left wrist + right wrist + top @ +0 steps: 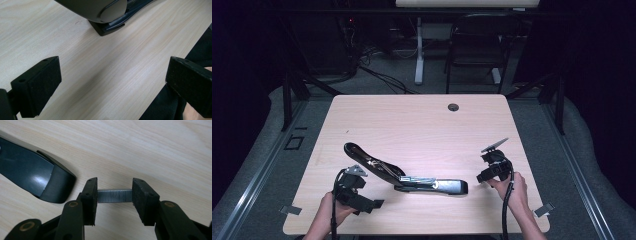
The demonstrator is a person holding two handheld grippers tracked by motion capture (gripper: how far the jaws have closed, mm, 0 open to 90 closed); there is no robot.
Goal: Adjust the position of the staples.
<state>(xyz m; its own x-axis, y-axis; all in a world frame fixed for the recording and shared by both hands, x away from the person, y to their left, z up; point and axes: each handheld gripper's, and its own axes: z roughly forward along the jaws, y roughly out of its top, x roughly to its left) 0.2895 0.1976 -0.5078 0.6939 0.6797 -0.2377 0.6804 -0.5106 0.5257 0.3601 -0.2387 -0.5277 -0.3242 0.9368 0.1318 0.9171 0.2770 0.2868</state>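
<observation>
Pale wooden desk point(412, 120), with a small dark round hole point(453, 107) near its far edge.

Large dark stapler point(404, 175) lying open across the near middle of the desk: top arm swung up and back toward the left, base flat and pointing right, metal channel exposed between them. Seen close in the left gripper view as a grey rounded end point(100, 10) over a black foot; in the right gripper view as a glossy dark tip point(32, 177) just left of the jaws.

Left gripper point(362, 200) held low at the near left corner, just in front of the stapler's raised arm. Jaws wide apart, bare desk between the pads point(42, 85), touching nothing.

Right gripper point(492, 167) held at the near right, just beyond the stapler's right end and clear of it. Jaws clamped on a short strip of staples point(115, 195), gripped end to end between the two black pads point(141, 200), strip level and crosswise above the desk surface, near the stapler's tip but apart from it.
</observation>
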